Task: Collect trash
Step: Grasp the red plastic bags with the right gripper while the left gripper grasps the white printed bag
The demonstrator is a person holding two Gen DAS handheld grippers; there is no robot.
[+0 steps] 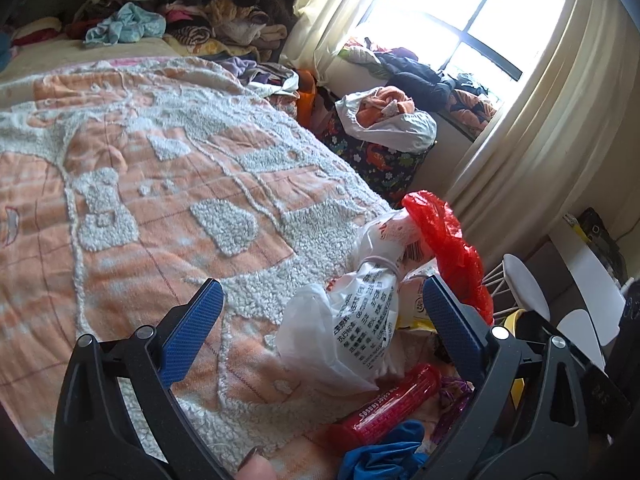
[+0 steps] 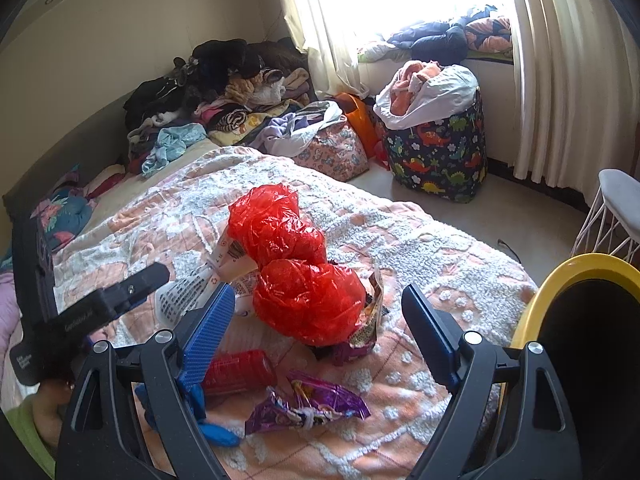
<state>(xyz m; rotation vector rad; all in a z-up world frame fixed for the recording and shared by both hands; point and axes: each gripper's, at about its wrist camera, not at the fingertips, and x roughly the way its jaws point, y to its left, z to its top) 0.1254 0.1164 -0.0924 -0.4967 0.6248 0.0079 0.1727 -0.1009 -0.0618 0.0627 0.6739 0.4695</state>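
Trash lies on the orange-and-white bedspread. A crumpled red plastic bag sits in front of my open right gripper. Near it lie a red tube, a purple snack wrapper, a blue glove and another wrapper. A white printed plastic bag stands between the fingers of my open left gripper, untouched. The red bag, red tube and blue glove also show in the left wrist view. The left gripper's finger appears in the right wrist view.
A yellow-rimmed bin with a black liner stands at the bed's right edge. Clothes pile at the far end of the bed. A dinosaur-print hamper stands by the curtained window. A white wire stool stands right.
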